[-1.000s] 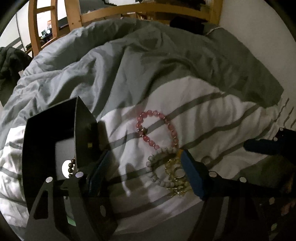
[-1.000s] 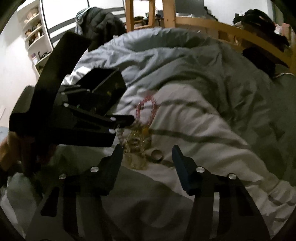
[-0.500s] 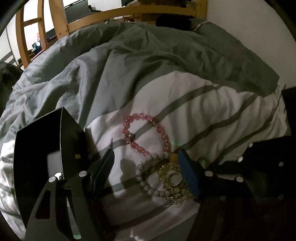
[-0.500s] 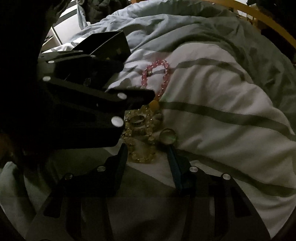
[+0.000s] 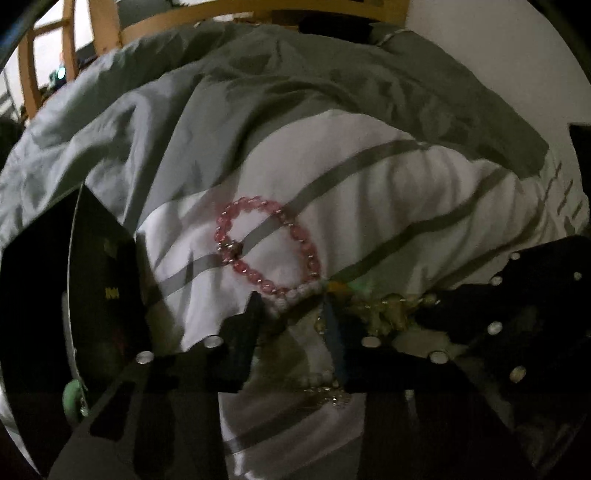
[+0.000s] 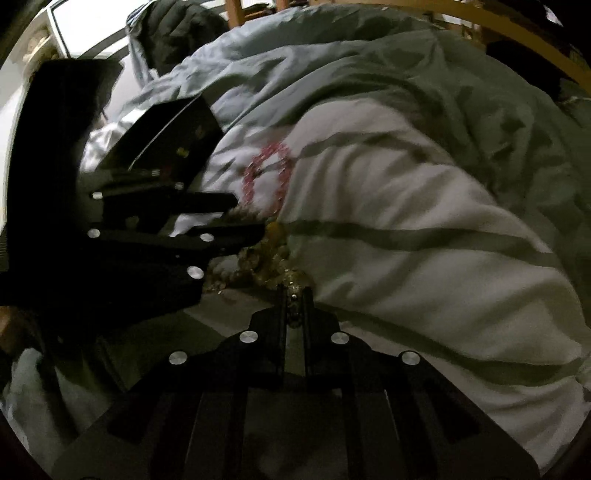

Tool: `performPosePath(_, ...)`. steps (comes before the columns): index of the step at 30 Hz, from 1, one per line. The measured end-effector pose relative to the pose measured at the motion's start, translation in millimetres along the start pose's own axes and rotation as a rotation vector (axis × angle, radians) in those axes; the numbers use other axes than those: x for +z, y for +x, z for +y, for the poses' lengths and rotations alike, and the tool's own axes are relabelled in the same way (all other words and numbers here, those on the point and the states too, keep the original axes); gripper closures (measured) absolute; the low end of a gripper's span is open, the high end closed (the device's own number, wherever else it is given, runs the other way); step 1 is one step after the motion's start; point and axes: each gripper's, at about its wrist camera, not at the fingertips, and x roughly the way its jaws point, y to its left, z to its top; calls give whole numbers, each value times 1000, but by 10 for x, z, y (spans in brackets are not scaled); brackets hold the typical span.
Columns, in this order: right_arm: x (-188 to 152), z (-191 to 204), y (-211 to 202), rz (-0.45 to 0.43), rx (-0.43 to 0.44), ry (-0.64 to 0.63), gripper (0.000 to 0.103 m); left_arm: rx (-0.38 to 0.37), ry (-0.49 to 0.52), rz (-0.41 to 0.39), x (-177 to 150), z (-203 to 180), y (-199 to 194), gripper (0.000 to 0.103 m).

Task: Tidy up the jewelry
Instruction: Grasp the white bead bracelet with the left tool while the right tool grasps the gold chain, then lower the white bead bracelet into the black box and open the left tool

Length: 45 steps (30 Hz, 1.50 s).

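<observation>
We count two grippers: the left gripper [image 5: 291,310], low in the centre of its own view, and the right gripper [image 6: 294,295], low in the centre of its view. One black box [image 5: 99,280] stands at the left of the left wrist view. Three bead bracelets are told apart: one pink bracelet [image 5: 306,251] in mid-frame, one white bracelet [image 5: 291,295] just below it, and one yellow bracelet [image 5: 388,310] at lower right. The yellow tangle is too blurred for us to count smaller pieces. One striped duvet [image 5: 369,177] fills the frame, with one wooden bed frame [image 5: 107,33] at the upper left.
</observation>
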Motion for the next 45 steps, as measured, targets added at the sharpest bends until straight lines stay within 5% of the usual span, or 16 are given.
performPosePath(4, 24, -78, -55, -28, 14, 37, 95, -24, -34, 9, -2, 68, 19, 94)
performPosePath(28, 75, -32, -923, -240, 58, 68, 95, -59, -62, -129, 16, -29, -842, 95)
performPosePath(45, 211, 410, -1325, -224, 17, -17, 95, -11, -67, -158, -143, 57, -1414, 95)
